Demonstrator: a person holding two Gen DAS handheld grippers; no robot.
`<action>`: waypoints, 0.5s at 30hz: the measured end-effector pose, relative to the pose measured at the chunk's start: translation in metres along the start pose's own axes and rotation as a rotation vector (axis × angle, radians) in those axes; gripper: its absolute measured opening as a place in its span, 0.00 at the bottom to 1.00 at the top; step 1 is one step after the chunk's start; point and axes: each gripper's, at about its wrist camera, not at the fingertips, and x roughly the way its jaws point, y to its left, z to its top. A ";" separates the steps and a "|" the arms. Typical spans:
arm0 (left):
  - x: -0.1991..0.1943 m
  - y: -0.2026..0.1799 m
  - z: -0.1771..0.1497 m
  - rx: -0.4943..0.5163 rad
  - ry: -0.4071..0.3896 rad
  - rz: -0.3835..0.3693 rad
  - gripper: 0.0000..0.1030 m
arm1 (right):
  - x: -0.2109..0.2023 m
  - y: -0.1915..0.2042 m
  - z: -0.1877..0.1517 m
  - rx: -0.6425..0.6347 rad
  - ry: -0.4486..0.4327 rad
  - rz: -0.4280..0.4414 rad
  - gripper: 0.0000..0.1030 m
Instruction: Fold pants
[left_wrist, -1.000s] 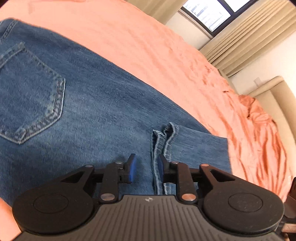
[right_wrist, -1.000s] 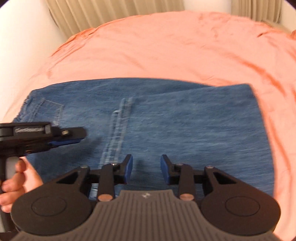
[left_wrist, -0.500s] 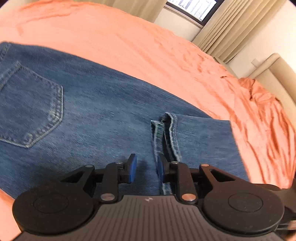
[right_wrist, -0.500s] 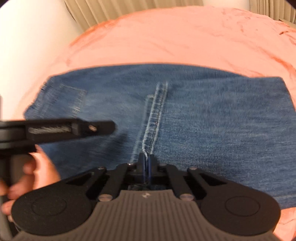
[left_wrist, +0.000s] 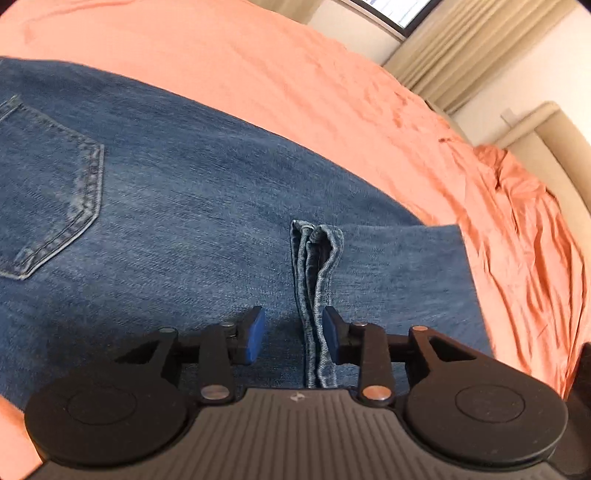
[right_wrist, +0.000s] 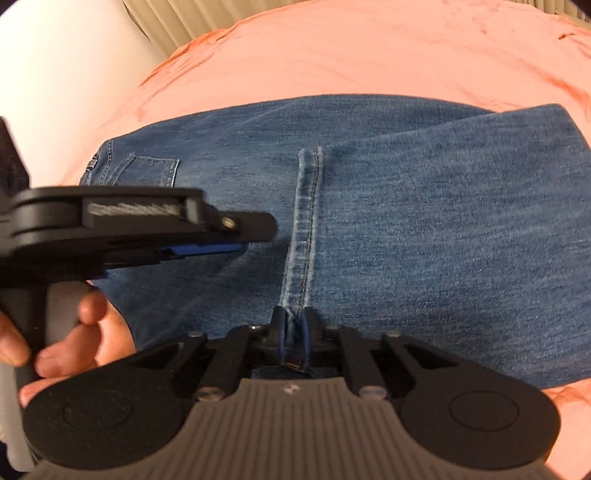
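Two grippers over the blue jeans (left_wrist: 192, 206), which lie flat on your orange bedsheet (left_wrist: 295, 74). Your right gripper (right_wrist: 293, 329) is clamped on the hem band (right_wrist: 306, 221). Your left gripper (left_wrist: 293, 334) is spread apart, holding nothing, its right pad just beside the stacked hem edges (left_wrist: 314, 295).

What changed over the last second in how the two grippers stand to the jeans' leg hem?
The right gripper went from open above the denim to shut on the hem at its near end. The left gripper drifted so the hem's folded edge now sits between its fingers, close to the right one, but it stays open. The jeans remain folded flat on the orange sheet, back pocket up.
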 end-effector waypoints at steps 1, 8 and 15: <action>0.002 -0.001 0.000 0.010 -0.004 -0.001 0.37 | -0.004 0.000 0.001 -0.008 -0.005 0.003 0.18; 0.026 -0.012 0.010 0.056 -0.016 0.005 0.47 | -0.036 -0.017 0.016 -0.091 -0.073 -0.143 0.31; 0.047 -0.019 0.010 0.131 -0.047 0.032 0.23 | -0.058 -0.077 0.021 -0.026 -0.110 -0.247 0.31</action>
